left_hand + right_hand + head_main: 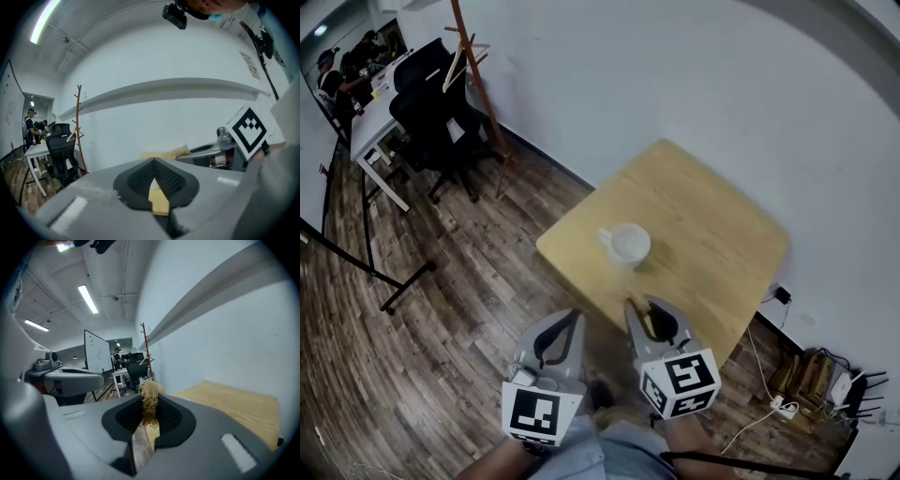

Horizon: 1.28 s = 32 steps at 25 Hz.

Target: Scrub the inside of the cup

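A white cup (pixel 628 244) with a handle on its left stands upright near the middle of a small wooden table (pixel 722 234). Both grippers hover side by side off the table's near edge, short of the cup. My left gripper (pixel 576 316) is shut with nothing between its jaws; in the left gripper view (pixel 154 161) its pads meet at the tip. My right gripper (pixel 634 307) is shut on a straw-coloured fibre scrubber (pixel 150 397), whose tuft sticks out past the tips. The cup does not show in either gripper view.
A white wall runs behind the table. A wooden coat stand (pixel 478 84), black office chairs (pixel 431 112) and a white desk (pixel 375 131) with people at it are far left. A black metal frame (pixel 356 262) crosses the floor at left. A power strip and cables (pixel 783 405) lie at lower right.
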Available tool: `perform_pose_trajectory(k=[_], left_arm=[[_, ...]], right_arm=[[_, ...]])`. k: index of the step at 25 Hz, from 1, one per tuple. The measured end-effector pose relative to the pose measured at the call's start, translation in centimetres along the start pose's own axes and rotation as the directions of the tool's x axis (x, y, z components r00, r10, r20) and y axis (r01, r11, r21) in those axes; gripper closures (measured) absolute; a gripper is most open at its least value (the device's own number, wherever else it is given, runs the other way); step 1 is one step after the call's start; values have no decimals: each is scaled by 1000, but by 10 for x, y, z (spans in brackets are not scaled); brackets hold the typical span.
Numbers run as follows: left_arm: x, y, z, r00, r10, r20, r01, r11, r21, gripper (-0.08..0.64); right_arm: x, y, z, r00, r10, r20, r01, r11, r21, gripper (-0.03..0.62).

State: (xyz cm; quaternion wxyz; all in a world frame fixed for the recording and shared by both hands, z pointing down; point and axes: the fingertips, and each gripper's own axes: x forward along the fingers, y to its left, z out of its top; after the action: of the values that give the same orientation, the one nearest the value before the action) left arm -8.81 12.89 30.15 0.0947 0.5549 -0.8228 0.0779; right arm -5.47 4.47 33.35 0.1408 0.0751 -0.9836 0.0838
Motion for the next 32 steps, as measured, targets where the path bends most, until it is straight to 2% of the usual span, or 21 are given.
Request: perform_pose_trajectory(k=[4,7,12,17,20,22,26,32], left_arm=[[18,6,6,999,-51,14,51,998,45,538],[38,12,11,995,-94,22,93,995,42,538],[78,23,13,974,-226,16,224,971,88,538],[120,41,14,921,-390,1,388,917,93,538],[144,50,9,892,-452,-6,450,887,100,538],[155,54,5,870,-493,-18,491,861,132,538],[168,63,4,818,-574,-33,567,795,215,538],[174,75,17,775,-631,16,614,759,216,538]], right_arm=[[10,-13,7,999,-45,13,45,999,2,526],[22,-27,13,996,-91,13,91,996,3,526],[50,-46,18,981,-195,-2,195,980,34,526],[80,-64,22,950,-309,-38,311,948,62,526],[89,-73,22,926,-373,-54,376,924,73,526],[93,-78,21,911,-409,-62,413,907,80,526],[100,-81,24,877,-477,-59,481,872,91,526],[103,-77,30,837,-545,-45,547,832,98,526]])
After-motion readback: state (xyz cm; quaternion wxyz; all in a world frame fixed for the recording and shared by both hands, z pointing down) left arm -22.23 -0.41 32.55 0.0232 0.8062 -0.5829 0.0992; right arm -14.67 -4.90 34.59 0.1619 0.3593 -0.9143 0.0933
